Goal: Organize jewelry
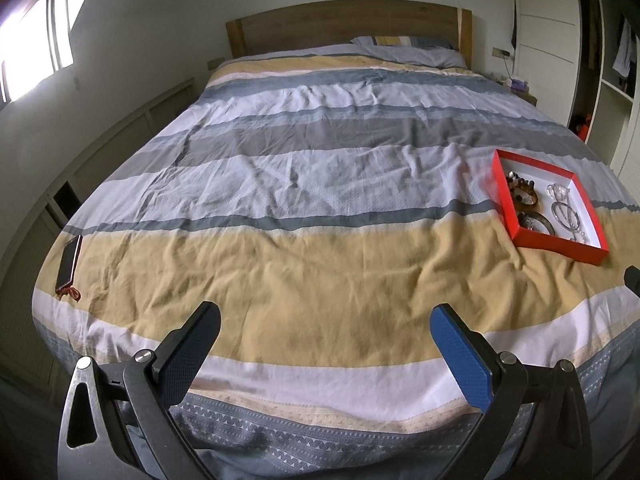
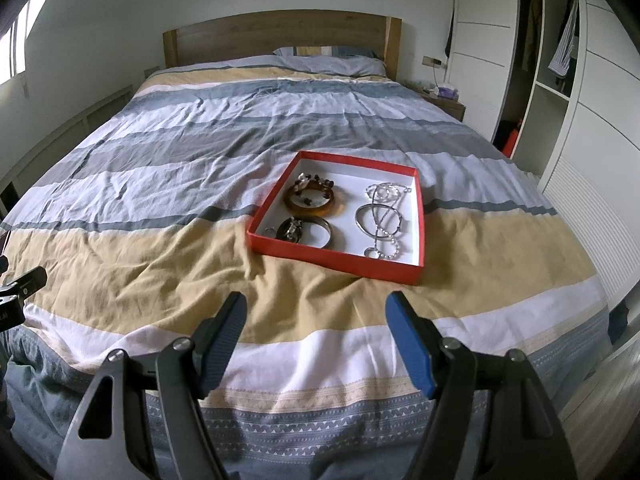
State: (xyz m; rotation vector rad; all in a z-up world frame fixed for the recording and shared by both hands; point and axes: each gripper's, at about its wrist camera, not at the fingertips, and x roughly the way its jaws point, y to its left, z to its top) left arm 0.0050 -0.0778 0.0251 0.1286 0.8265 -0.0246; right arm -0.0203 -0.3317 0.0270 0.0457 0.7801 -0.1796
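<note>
A shallow red box with a white inside lies on the striped bed cover; in the left wrist view the red box is at the right. Inside it are an amber bangle with dark beads, a dark metal bangle, a silver bangle and a silver bead chain. My right gripper hangs open over the yellow stripe just short of the box, nothing between its fingers. My left gripper is open too, well left of the box, over the bed's foot end.
A phone with a red tassel lies near the bed's left edge. The wooden headboard and a pillow are at the far end. White wardrobes and a nightstand stand along the right side.
</note>
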